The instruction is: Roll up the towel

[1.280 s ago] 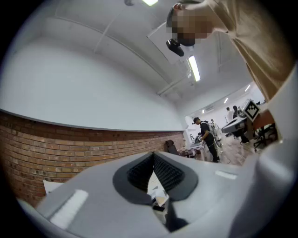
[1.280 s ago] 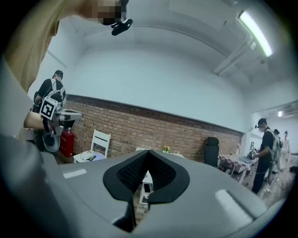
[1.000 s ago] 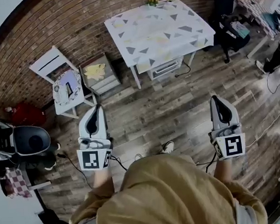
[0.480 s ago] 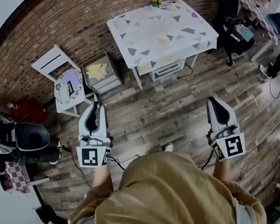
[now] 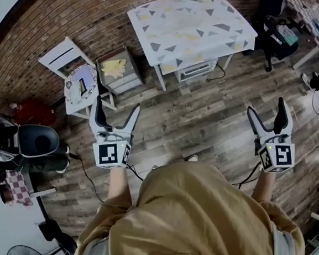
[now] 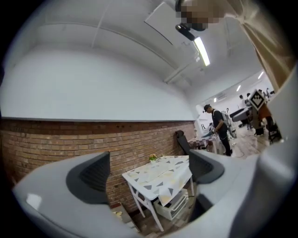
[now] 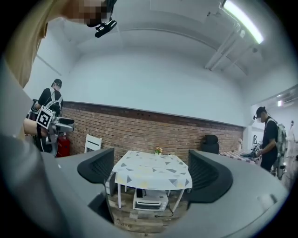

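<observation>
The left tool [image 5: 116, 104], left of centre in the head view, has just been opening: its jaws stand wide apart and empty. The right tool [image 5: 266, 107], at the right, has done the same. Both hang above the wood floor [image 5: 192, 121]. A crumpled yellow cloth [image 5: 114, 67], seemingly the towel, lies on a low grey cabinet [image 5: 123, 84] at upper left, beside the table [image 5: 164, 26].

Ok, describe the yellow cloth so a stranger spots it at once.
Find the white table with grey triangles by the brick wall. Left of it in the head view stands a grey cabinet. The yellow cloth lies crumpled on top, the only yellow thing between table and white chair.
</observation>
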Action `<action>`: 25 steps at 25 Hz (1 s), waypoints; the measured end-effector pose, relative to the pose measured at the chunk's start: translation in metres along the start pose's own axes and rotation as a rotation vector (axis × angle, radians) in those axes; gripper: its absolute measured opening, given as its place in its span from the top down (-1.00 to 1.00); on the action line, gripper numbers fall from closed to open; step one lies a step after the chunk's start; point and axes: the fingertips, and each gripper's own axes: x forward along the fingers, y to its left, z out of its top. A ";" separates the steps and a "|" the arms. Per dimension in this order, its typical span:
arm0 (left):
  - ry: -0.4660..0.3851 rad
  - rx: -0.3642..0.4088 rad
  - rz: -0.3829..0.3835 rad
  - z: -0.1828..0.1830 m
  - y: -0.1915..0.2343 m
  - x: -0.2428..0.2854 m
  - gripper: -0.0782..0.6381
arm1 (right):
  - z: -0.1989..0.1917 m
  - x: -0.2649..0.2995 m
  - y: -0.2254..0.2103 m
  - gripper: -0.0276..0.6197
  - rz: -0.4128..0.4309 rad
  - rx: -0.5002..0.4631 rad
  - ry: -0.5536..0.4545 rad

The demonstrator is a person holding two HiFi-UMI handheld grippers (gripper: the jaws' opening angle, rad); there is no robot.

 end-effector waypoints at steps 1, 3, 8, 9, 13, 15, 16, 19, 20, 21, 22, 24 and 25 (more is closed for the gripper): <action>0.008 0.025 0.004 -0.001 -0.004 0.003 -0.81 | -0.003 0.001 -0.004 -0.60 0.005 0.002 0.003; 0.022 0.065 -0.009 -0.002 -0.015 0.009 -0.90 | -0.008 0.004 -0.008 -0.73 0.028 0.008 0.015; 0.083 0.053 -0.051 -0.008 -0.043 0.023 -0.96 | -0.023 0.020 -0.016 -0.84 0.072 0.045 0.040; 0.092 0.056 -0.062 -0.007 -0.049 0.025 -0.96 | -0.026 0.021 -0.016 -0.84 0.076 0.060 0.042; 0.115 0.078 -0.071 -0.006 -0.057 0.043 -0.96 | -0.039 0.027 -0.015 -0.83 0.098 0.084 0.062; 0.115 0.090 -0.081 -0.006 -0.058 0.057 -0.96 | -0.048 0.033 -0.013 -0.83 0.107 0.090 0.088; 0.115 0.090 -0.087 -0.009 -0.059 0.064 -0.96 | -0.053 0.037 -0.012 -0.83 0.109 0.091 0.103; 0.134 0.058 -0.116 -0.028 -0.064 0.090 -0.96 | -0.071 0.051 -0.012 -0.83 0.106 0.092 0.150; 0.144 0.046 -0.131 -0.038 -0.066 0.102 -0.96 | -0.077 0.058 -0.015 -0.83 0.103 0.090 0.166; 0.146 0.034 -0.146 -0.046 -0.070 0.118 -0.96 | -0.082 0.067 -0.019 -0.83 0.099 0.085 0.181; 0.137 0.020 -0.159 -0.054 -0.073 0.137 -0.96 | -0.087 0.078 -0.026 -0.83 0.094 0.079 0.197; 0.094 -0.011 -0.176 -0.061 -0.078 0.179 -0.96 | -0.094 0.105 -0.040 -0.83 0.085 0.068 0.226; 0.076 -0.026 -0.182 -0.061 -0.079 0.202 -0.96 | -0.094 0.120 -0.048 -0.83 0.085 0.059 0.237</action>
